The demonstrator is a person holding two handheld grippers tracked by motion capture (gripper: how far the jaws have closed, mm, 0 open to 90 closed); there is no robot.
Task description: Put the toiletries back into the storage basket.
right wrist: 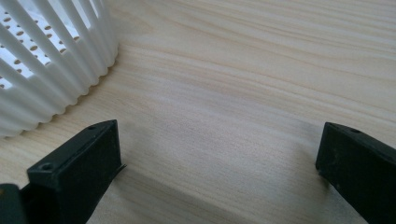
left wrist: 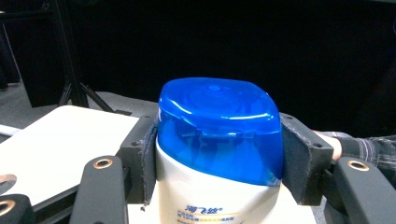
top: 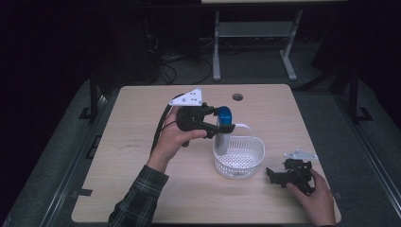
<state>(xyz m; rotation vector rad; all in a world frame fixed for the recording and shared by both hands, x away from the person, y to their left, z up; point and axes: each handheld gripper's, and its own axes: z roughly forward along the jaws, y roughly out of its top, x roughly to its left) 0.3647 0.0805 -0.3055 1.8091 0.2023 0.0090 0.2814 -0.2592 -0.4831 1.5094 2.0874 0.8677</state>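
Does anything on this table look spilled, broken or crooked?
Nothing stands out. The left gripper grips a white bottle just below its blue cap, upright over the near-left edge of the white basket, which sits square on the table. The right gripper rests open on bare wood beside it. No spill or damage shows.

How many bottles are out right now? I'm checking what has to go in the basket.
1. The bottle, white with a blue cap, is clamped in the left hand-held gripper over the white basket. Its body may hide part of the basket's inside.
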